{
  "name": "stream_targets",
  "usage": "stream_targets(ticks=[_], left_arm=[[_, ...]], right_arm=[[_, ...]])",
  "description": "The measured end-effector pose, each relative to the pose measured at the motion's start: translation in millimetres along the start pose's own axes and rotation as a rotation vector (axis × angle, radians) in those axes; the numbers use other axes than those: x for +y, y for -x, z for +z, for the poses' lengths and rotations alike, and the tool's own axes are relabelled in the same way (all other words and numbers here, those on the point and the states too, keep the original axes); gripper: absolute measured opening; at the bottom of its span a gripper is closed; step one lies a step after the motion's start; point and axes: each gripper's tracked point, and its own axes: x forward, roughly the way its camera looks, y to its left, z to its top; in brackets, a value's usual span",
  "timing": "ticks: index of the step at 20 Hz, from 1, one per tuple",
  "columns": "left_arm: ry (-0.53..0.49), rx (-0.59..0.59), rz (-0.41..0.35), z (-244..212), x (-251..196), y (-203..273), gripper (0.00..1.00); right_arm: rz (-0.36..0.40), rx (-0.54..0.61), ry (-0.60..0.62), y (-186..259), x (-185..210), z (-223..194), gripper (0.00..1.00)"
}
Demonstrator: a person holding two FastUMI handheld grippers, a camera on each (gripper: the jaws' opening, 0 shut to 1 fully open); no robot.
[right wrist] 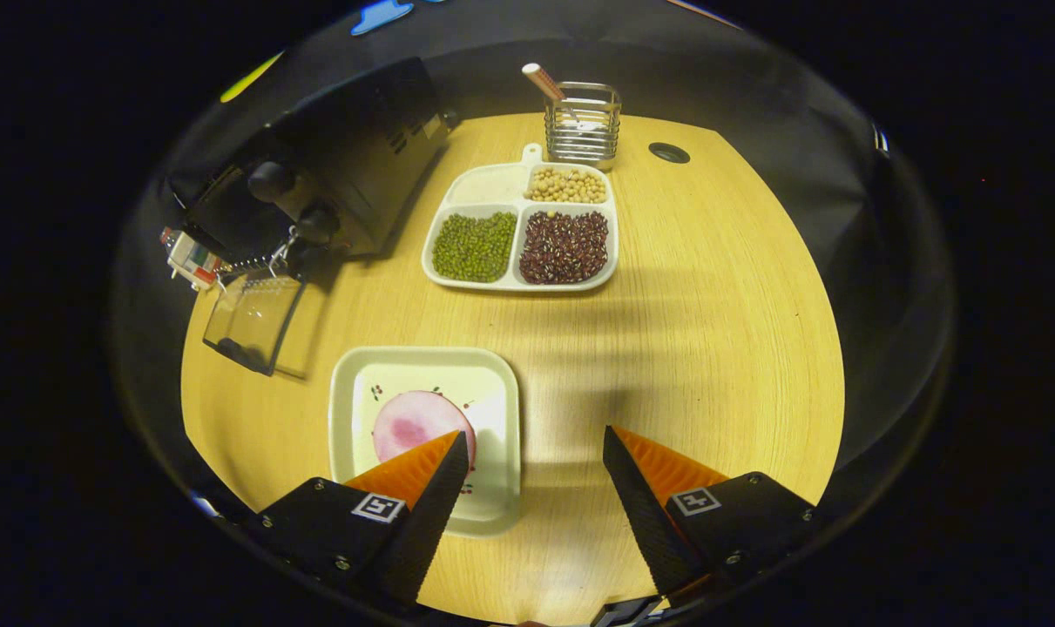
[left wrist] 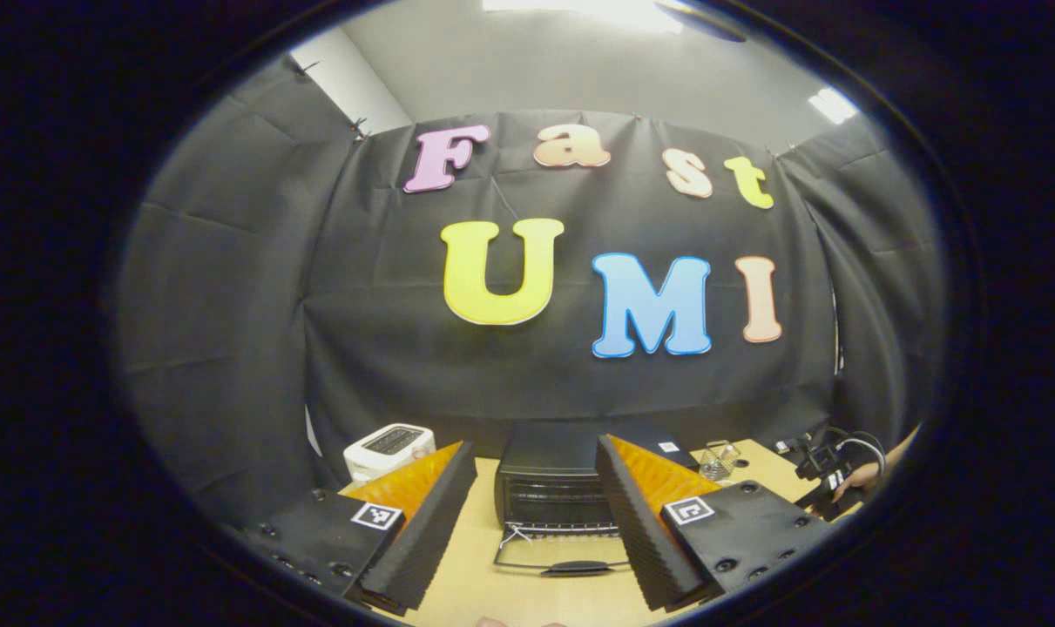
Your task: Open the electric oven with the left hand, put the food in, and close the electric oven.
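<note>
Left gripper view puts your left gripper [left wrist: 536, 514] spread wide and empty at the bottom of the frame, with the electric oven [left wrist: 555, 488] between its fingers, door [left wrist: 562, 557] dropped flat onto the bench [left wrist: 466, 575]. In the right gripper view, your right gripper [right wrist: 536, 488] is also open and empty, its left finger over the plate [right wrist: 492, 392] carrying the pink food [right wrist: 409, 422], lower centre.
</note>
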Motion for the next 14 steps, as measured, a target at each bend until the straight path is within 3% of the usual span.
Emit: stream_targets(ticks=[2, 5, 6, 7, 8, 9, 11, 12, 13, 14], left_arm=[[0.001, 0.016, 0.004, -5, -1, 0, 0.96], [-0.003, 0.034, 0.009, -11, 1, 1, 0.99], [-0.002, 0.04, 0.009, -13, 0, 0, 0.94], [0.001, 0.045, 0.008, -14, 0, 0, 0.99], [0.005, 0.048, 0.008, -15, 0, -2, 0.94], [0.011, 0.051, 0.008, -17, 0, -3, 0.94], [0.02, 0.057, 0.004, -18, -2, -3, 0.94], [0.019, 0.054, 0.001, -16, -3, -3, 0.99], [0.017, 0.051, -0.002, -14, -5, -3, 0.99], [0.014, 0.047, -0.007, -12, -8, -2, 0.99]], right_arm=[[-0.04, 0.034, 0.043, -9, -5, -5, 0.95], [-0.011, 0.04, 0.036, -11, 4, 1, 0.92], [-0.008, 0.043, 0.037, -13, 3, -1, 0.92], [-0.004, 0.051, 0.045, -17, 4, -2, 0.82], [0.009, 0.051, 0.064, -11, 5, 0, 0.87], [0.022, 0.046, 0.072, -12, 9, 0, 0.85], [0.039, 0.076, 0.019, -7, 16, -4, 0.21], [0.042, 0.084, -0.009, -10, 13, -3, 0.15], [0.059, 0.131, -0.04, 11, 11, 10, 0.01], [0.073, 0.124, -0.063, -12, 14, -5, 0.0]])
